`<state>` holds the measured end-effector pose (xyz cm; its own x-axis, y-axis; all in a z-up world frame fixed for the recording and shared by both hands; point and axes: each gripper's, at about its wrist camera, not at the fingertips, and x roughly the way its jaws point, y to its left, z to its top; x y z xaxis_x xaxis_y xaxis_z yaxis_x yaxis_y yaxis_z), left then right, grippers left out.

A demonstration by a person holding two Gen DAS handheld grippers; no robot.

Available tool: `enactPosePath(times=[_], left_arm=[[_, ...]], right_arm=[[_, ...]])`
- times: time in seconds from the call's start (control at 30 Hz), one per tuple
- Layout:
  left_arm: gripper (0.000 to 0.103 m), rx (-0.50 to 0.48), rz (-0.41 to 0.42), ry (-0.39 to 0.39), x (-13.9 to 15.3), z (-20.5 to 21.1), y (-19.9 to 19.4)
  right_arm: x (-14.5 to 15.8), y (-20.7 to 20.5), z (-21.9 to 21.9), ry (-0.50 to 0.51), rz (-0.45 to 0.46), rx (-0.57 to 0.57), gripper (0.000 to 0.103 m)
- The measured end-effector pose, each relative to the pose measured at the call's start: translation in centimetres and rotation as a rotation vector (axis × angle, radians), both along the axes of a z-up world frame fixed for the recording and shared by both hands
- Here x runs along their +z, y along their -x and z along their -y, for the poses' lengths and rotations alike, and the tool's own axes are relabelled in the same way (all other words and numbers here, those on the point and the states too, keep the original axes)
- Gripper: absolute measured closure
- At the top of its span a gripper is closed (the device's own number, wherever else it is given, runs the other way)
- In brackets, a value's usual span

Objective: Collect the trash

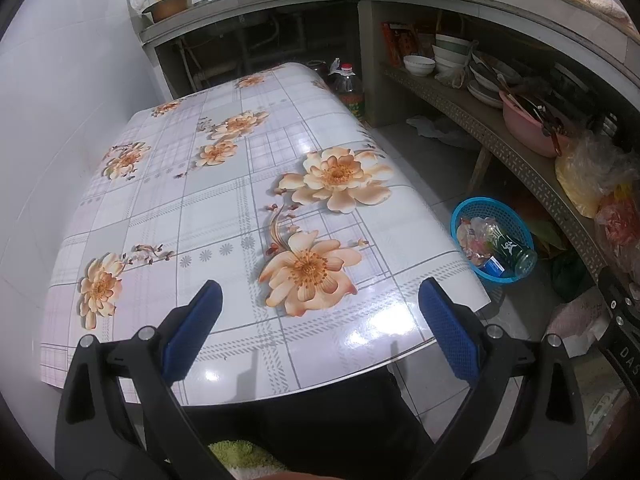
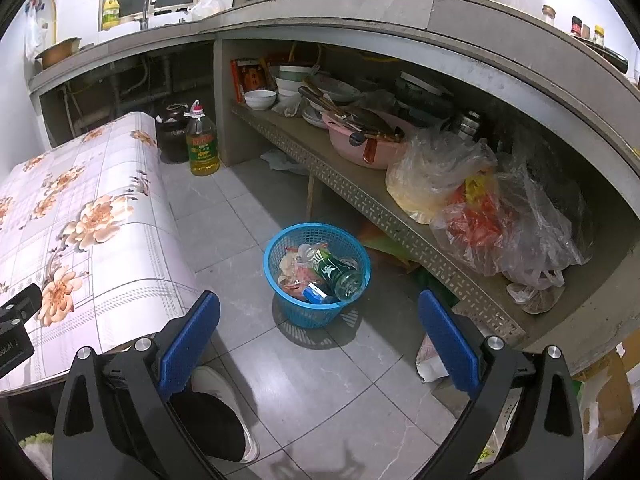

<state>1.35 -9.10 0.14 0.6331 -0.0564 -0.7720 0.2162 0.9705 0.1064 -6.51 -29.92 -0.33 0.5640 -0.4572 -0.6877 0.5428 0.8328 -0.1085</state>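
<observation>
With its jaws apart, the left gripper hangs over the flowered table, the right gripper – jaws also apart – over a blue mesh basket on the floor, holding crumpled wrappers and a green glass bottle with white, unreadable writing.

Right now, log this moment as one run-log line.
left gripper: open, empty, over table | right gripper: open, empty, above floor | basket: on floor, holds bottle, wrappers
</observation>
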Motion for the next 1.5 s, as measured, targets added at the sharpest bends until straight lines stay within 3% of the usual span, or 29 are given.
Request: enactPosePath(times=[1.5], left_arm=[[0.008,-0.027,-0.026,0.0,-0.32,0.28,0.04]], right_arm=[[0.5,-0.14,0.02,0.008,0.006,-0.001,0.006]])
